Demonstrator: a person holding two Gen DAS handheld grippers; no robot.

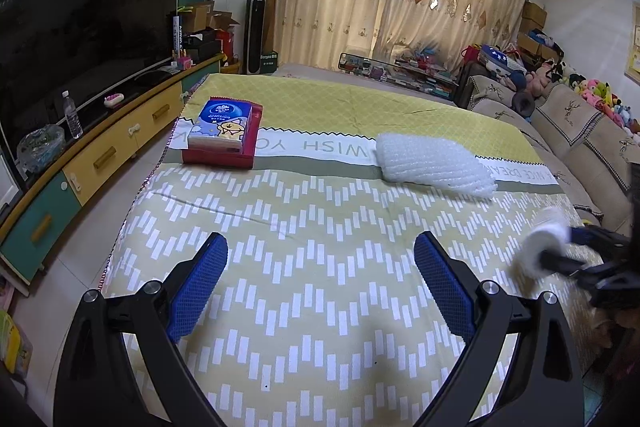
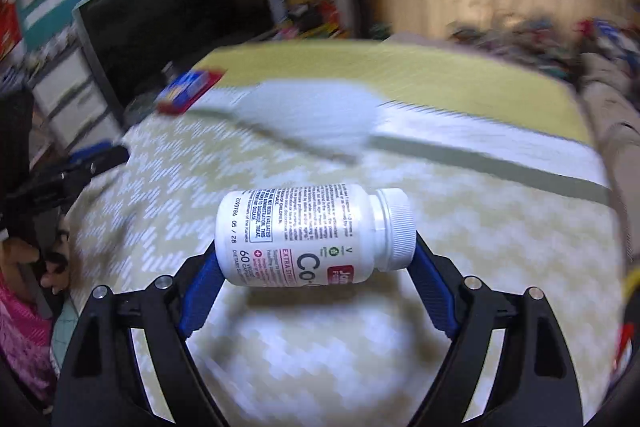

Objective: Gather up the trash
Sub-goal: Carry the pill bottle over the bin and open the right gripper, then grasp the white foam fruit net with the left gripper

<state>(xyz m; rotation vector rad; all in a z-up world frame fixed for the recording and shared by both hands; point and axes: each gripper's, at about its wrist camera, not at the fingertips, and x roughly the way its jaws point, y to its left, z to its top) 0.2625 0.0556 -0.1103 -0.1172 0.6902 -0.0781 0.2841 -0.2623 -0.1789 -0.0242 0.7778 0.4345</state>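
A white pill bottle (image 2: 304, 235) with a ribbed cap lies sideways between the blue pads of my right gripper (image 2: 316, 249). The gripper is shut on it, base against the left pad and cap against the right, and its shadow falls on the cloth below. In the left wrist view the same bottle (image 1: 540, 247) is a white blur at the right edge in the right gripper (image 1: 568, 259). A white foam net sleeve (image 1: 434, 163) lies on the cloth further back. My left gripper (image 1: 320, 243) stands open over the yellow patterned tablecloth (image 1: 320, 327), holding nothing.
A tissue pack on a red box (image 1: 222, 131) sits at the table's far left. A TV cabinet (image 1: 100, 155) with a water bottle (image 1: 72, 115) runs along the left. A sofa (image 1: 580, 135) with plush toys lines the right side.
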